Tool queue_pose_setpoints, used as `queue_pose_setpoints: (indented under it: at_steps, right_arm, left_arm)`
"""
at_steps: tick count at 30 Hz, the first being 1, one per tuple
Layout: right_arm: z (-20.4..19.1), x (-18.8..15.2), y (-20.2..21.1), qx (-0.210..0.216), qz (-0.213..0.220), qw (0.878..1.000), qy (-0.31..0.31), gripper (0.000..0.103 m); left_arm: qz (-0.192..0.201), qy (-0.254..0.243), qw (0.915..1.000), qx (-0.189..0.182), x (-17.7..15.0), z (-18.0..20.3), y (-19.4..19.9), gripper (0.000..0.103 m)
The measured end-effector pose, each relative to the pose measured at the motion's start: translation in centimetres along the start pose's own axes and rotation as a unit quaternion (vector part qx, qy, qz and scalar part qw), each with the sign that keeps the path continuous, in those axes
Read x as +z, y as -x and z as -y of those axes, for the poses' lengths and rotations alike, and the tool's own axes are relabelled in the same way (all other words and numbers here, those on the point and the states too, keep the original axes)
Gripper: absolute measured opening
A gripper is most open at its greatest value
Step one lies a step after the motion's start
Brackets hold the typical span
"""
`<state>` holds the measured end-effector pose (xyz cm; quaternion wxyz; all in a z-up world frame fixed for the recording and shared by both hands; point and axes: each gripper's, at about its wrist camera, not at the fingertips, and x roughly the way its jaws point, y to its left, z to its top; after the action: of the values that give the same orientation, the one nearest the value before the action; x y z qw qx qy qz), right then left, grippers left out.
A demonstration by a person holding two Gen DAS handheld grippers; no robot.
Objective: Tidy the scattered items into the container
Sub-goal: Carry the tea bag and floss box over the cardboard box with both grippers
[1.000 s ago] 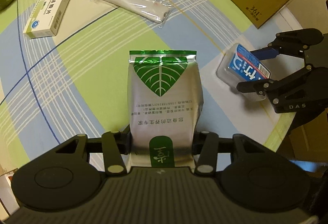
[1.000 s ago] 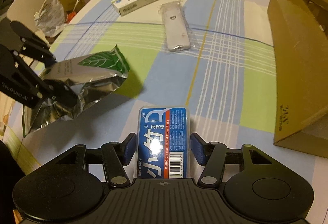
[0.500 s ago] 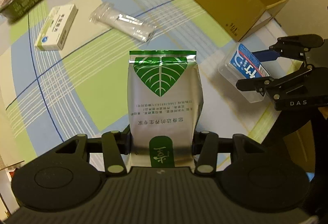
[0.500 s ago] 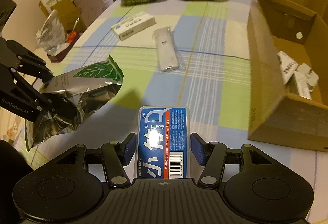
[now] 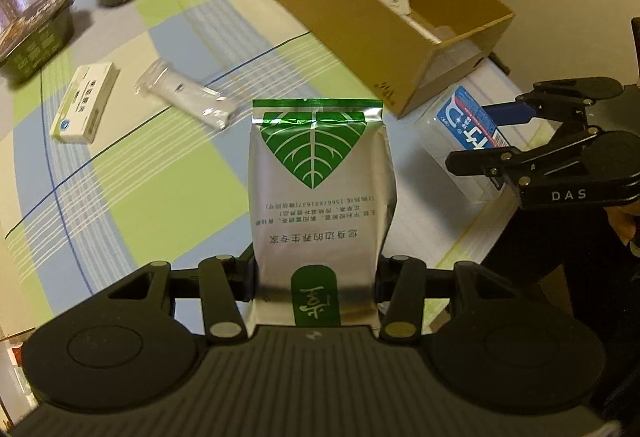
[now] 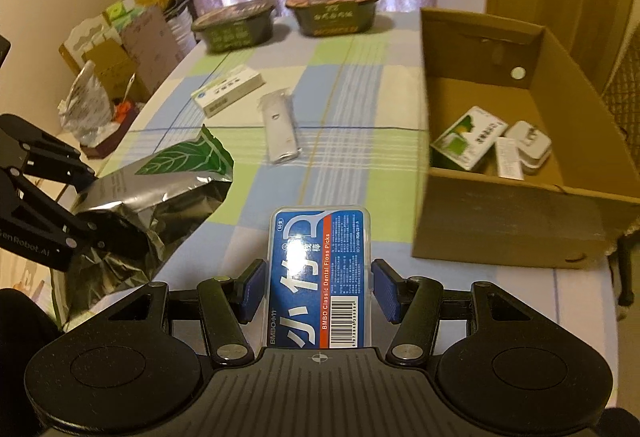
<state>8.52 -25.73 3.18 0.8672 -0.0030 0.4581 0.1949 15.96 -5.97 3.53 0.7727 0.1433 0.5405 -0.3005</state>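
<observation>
At far left two bowls (image 6: 236, 23) are seen, nearer a white carton (image 6: 228, 94) and wrapped tube (image 6: 279, 128). A foil pouch (image 5: 320, 197) is clamped in the left tongs (image 5: 316, 279), a floss case (image 6: 320, 277) in the right tongs (image 6: 318, 291), above the bench (image 6: 352, 141). The box (image 6: 520, 213) stands right.

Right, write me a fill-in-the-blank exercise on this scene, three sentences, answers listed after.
1. The left gripper is shut on a silver pouch printed with a green ____.
2. The right gripper grips a blue box of dental ____ picks.
3. The white medicine box and the clear-wrapped packet lie on the checked tablecloth, outside the open ____ box.

Missing words: leaf; floss; cardboard
</observation>
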Motion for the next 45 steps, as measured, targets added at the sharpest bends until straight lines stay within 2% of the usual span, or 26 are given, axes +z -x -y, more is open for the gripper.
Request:
queue_pose_setpoints:
  at_steps: [10, 22, 39, 45]
  right_arm:
    - [2.3, -0.9, 2.7, -0.013, 0.019, 1.0, -0.014, 0.059]
    - [6.1, -0.4, 5.6, -0.039, 0.04, 0.998, -0.029, 0.059]
    - [11.4, 4.0, 7.3, -0.067, 0.064, 0.995, -0.024, 0.059]
    - [13.3, 5.9, 7.6, -0.078, 0.072, 0.994, -0.023, 0.059]
  left_arm:
    - [0.018, -0.007, 0.9997, -0.013, 1.5, 4.5, -0.1, 0.044]
    - [0.032, -0.003, 0.999, -0.03, 4.0, 7.1, -1.2, 0.044]
    - [0.084, 0.06, 0.9933, -0.051, 11.1, 10.5, -1.6, 0.044]
    - [0.098, 0.074, 0.9913, -0.047, 13.8, 11.3, -1.9, 0.044]
